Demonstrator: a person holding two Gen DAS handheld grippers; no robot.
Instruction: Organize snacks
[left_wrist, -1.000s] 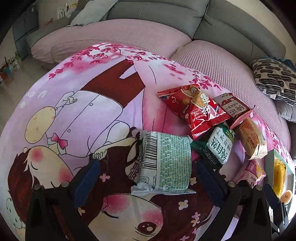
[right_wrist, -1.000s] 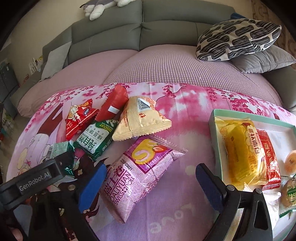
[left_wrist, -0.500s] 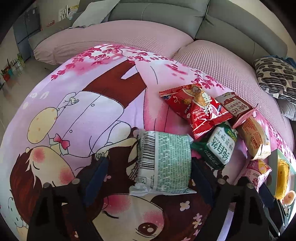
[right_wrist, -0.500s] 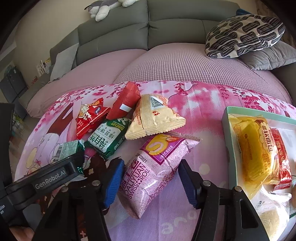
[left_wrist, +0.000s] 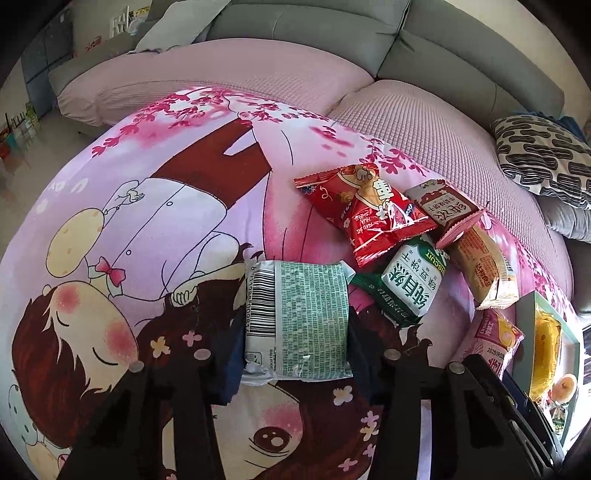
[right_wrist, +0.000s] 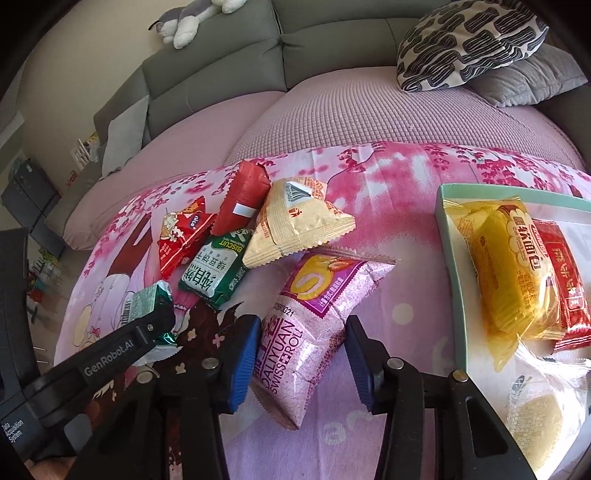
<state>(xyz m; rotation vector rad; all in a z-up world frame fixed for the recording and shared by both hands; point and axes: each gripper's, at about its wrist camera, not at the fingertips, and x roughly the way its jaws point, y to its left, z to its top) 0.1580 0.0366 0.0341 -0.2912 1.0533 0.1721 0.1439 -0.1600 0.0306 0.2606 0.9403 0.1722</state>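
Now your left gripper (left_wrist: 295, 332) tilts steeply down, its jaws just closing, pinching the green packet (left_wrist: 297, 319) on the blanket (left_wrist: 155, 206). Your right gripper (right_wrist: 301, 356), angled down too, clamps the pink roll pack (right_wrist: 314, 325) beside the tray (right_wrist: 452, 266).

Two wrist fisheyes, both close above cartoon blanket (left_wrist: 155, 229), tilted steeply down toward grey sofa (right_wrist: 229, 62). Left view sits further left, right view further right over teal tray (right_wrist: 448, 236). Overlap: snack pile in middle, e.g. green biscuit pack (left_wrist: 410, 284) (right_wrist: 214, 271); left gripper's arm also pokes into right view's lower left.
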